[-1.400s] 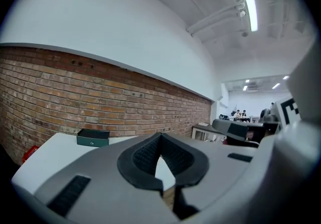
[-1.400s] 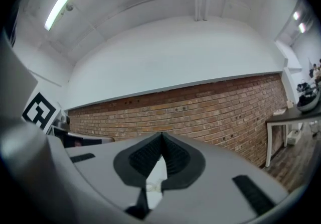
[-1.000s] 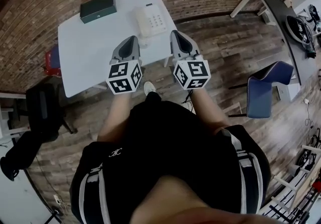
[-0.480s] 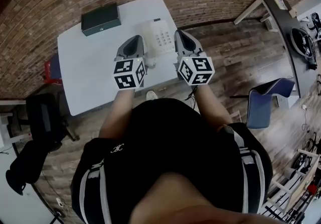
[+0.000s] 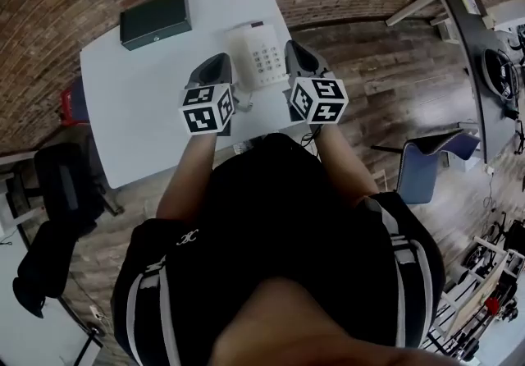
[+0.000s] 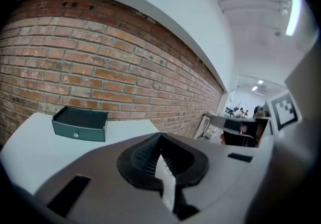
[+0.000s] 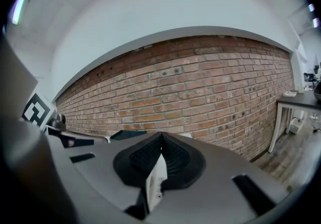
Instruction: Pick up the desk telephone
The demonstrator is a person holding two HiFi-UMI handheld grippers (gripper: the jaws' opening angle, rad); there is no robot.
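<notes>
Approach step, nothing grasped yet.

- Nearest: the person is standing at the table's front edge, both forearms reaching forward side by side, marker cubes facing up toward the head camera.
- Left gripper: nosing forward and slightly down, over the white table, just beside the left edge of the desk telephone. In its own view the jaws are pressing together, with nothing between the pads.
- Right gripper: angled much the same, at the telephone's right edge, where the tabletop ends. Its jaws are likewise closed and empty. A white sliver with small holes is showing below them, probably the telephone's side.
- The telephone is lying flat near the table's front right corner, between the two grippers. Whether either tip is touching it, I cannot tell.
- Further back: a dark green box is sitting near the table's far left corner, well apart from the telephone, with the brick wall beyond.

Judgement: with both jaws shut, the next move is calling for either opening them to take an edge, or squeezing the telephone between the two closed noses and lifting level. The risk is it tipping or sliding off the near corner.
</notes>
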